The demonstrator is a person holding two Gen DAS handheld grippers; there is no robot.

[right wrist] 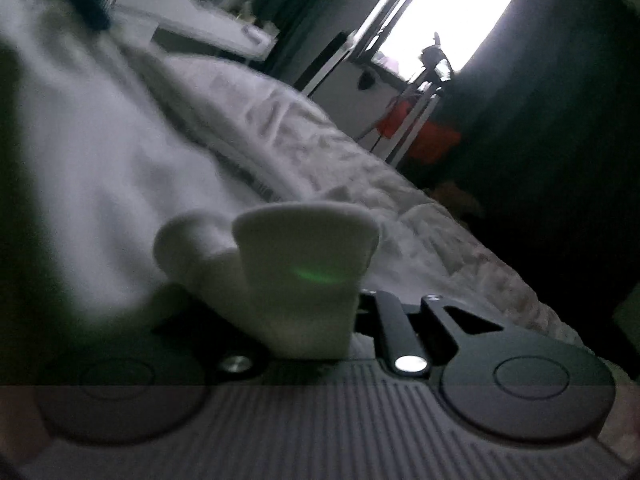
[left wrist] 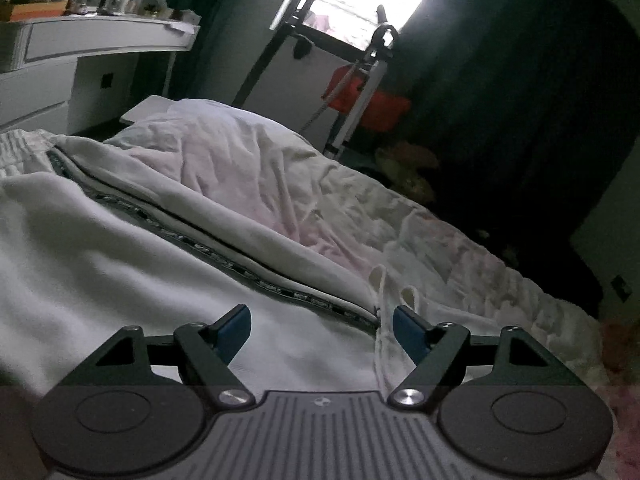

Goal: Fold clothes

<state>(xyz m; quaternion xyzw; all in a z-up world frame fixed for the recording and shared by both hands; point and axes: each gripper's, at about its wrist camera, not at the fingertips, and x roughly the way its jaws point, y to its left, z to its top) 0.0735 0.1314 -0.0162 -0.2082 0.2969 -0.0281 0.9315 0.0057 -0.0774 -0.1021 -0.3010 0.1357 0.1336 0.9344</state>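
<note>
I am working a dim bedroom where a wide bed under a rumpled pale floral sheet (left wrist: 360, 184) is filling both views, a bright window at twelve o'clock behind it. Across the bed, a white fleece garment with a dark lettered tape trim (left wrist: 132, 264) is lying spread out, running from nine o'clock down to six in the left wrist view; its two cream drawcords (left wrist: 382, 280) are trailing off the hem at about five o'clock. It looks soft, thick and creased.

I am judging that a fold is under way: my right gripper (right wrist: 304, 320) is clamping a bunched white fold of that garment, the cloth bulging up at its fingertips and hiding them, the picture smeared. My left gripper (left wrist: 322, 328) is hovering wide apart and empty just above the garment, blue pads (left wrist: 234, 326) clear of the cloth.

Next, I expect, the lifted edge needs laying flat over the body, with the free gripper pinning or smoothing the crease.
</note>
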